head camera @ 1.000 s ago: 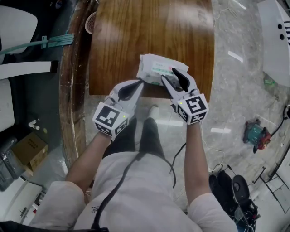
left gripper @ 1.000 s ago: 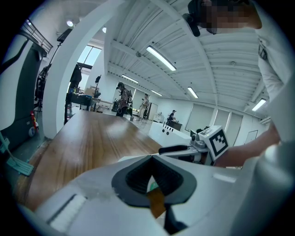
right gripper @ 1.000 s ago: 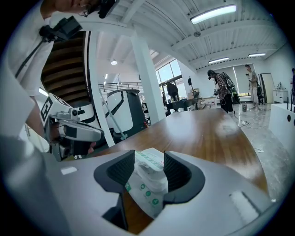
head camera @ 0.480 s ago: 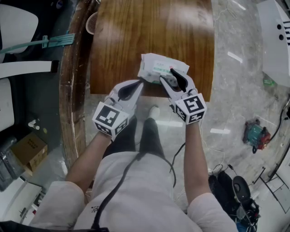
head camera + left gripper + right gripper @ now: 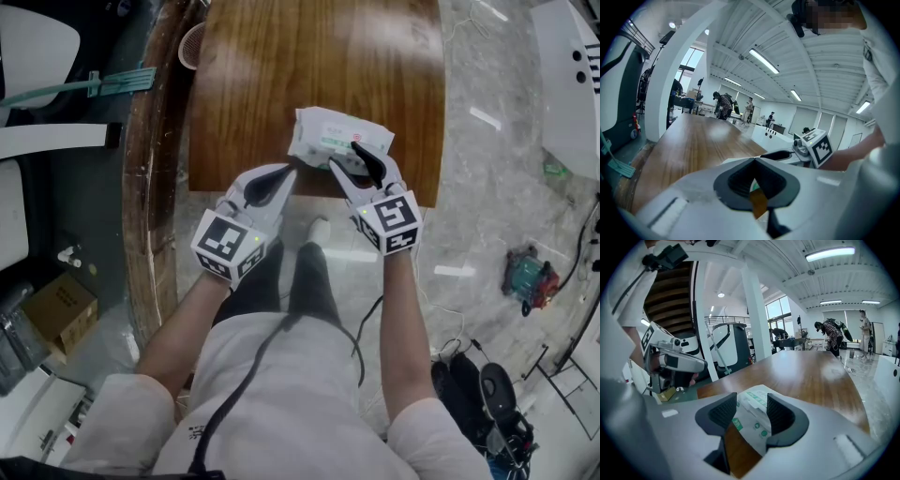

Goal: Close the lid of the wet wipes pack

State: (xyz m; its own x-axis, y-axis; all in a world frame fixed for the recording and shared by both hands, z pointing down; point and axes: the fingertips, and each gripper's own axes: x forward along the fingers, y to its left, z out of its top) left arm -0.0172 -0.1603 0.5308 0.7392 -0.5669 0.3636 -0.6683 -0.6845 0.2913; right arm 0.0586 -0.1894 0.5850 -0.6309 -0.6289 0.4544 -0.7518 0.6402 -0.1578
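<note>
The wet wipes pack [image 5: 339,141], white with a green label, lies on the wooden table [image 5: 309,56] close to its near edge. My left gripper [image 5: 291,171] is shut on the pack's near left corner. In the left gripper view its tips [image 5: 754,159] meet, and a sliver of the pack shows behind them. My right gripper [image 5: 347,157] stands open over the pack's near right end. In the right gripper view the pack [image 5: 754,416] lies between the two dark pads [image 5: 723,411], which do not press on it. Whether the lid lies flat I cannot tell.
The table's near edge [image 5: 309,192] runs just under both grippers, with the person's legs below it. A curved wooden rim [image 5: 141,187], white chairs and a cardboard box [image 5: 61,309] are on the left. A small tool [image 5: 530,277] lies on the marble floor at right.
The right gripper has shifted slightly left over the pack and rolled a little. The left gripper has stayed where it was.
</note>
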